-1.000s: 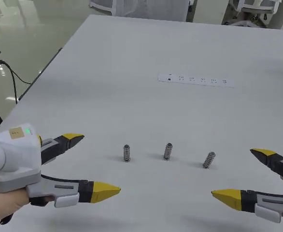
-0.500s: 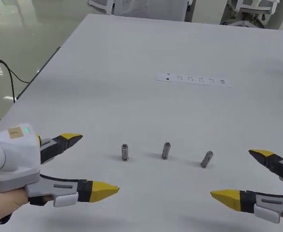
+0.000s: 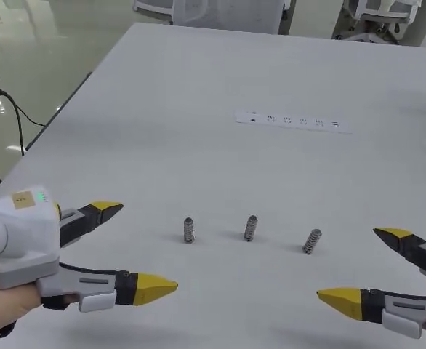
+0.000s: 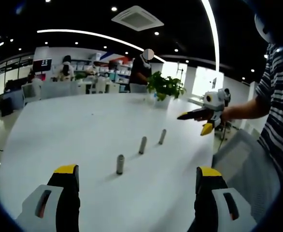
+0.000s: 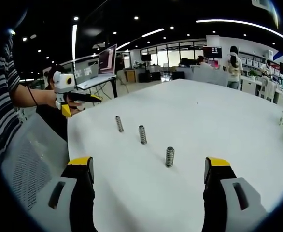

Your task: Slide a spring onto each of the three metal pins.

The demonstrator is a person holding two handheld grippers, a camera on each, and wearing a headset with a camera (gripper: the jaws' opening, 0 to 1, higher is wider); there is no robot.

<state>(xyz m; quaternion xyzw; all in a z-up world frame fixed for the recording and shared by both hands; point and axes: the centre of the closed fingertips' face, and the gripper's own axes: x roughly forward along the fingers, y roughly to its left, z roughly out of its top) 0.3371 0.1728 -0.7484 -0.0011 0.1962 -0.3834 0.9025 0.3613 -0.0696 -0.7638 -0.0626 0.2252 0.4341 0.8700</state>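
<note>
Three short metal pins stand upright in a row on the white table, and each one looks wrapped in a coil spring: left pin (image 3: 189,230) (image 4: 120,164) (image 5: 118,123), middle pin (image 3: 250,227) (image 4: 142,145) (image 5: 142,134), right pin (image 3: 312,241) (image 4: 162,137) (image 5: 170,156). My left gripper (image 3: 137,248) (image 4: 136,170) hovers open to the left of the row, holding nothing. To the right of the row my right gripper (image 3: 360,265) (image 5: 148,163) is open as well, its yellow tips wide apart and pointing at the pins.
A white power strip (image 3: 293,121) lies flat farther back on the table (image 3: 198,145). The table's left edge runs diagonally, with a black cable (image 3: 17,109) on the floor beyond it. Office chairs (image 3: 373,14) stand at the far edge.
</note>
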